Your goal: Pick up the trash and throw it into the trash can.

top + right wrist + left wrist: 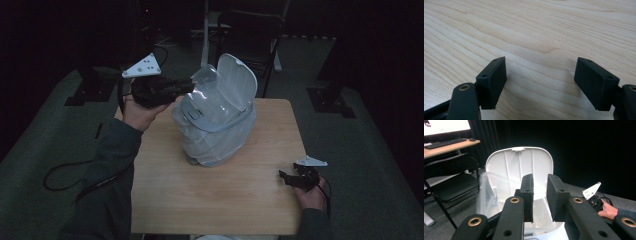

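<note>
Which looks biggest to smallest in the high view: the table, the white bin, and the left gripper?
1. Wooden table, the largest.
2. White bin with its lid up.
3. Left gripper, the smallest, though it is raised nearer the camera, so it looks a bit bigger than it is.

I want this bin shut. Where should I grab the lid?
Grip the lid at its free top edge, by the small tab, coming from above with the left gripper: it stands upright, and that thin edge should fit between the jaws.

Glossy plastic bin (215, 125), matt wood table (210, 195)
</note>
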`<state>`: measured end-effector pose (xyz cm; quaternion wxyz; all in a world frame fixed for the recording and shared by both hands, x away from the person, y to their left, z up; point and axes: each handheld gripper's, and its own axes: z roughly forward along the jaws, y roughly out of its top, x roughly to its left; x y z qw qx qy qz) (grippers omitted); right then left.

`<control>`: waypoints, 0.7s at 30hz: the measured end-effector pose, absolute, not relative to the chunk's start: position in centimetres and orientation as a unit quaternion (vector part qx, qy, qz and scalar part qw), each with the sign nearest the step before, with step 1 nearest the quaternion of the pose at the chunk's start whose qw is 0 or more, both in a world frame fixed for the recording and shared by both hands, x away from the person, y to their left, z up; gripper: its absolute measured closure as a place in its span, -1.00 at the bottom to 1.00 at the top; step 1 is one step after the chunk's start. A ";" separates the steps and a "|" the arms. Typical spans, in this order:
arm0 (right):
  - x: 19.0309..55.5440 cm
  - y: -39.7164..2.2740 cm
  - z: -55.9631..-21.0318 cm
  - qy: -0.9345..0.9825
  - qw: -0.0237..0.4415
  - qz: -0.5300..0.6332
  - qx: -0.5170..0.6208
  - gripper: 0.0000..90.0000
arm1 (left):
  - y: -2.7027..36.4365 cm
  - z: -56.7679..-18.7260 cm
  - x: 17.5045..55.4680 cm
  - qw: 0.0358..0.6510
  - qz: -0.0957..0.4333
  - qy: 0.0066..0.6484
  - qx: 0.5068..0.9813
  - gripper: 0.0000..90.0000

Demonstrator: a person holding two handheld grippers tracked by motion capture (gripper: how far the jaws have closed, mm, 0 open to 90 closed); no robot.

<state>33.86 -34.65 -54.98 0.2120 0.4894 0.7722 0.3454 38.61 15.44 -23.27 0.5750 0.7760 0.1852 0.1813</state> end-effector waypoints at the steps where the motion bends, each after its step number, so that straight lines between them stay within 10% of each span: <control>1: 33.9 -34.7 -55.0 0.772 0.212 0.345 0.489 -0.44 | 15.5 -23.4 38.7 0.575 0.181 0.188 0.775 0.66; 21: 33.9 -34.6 -55.0 0.772 0.212 0.346 0.489 -0.44 | 16.0 -24.4 40.2 0.567 0.188 0.219 0.772 0.39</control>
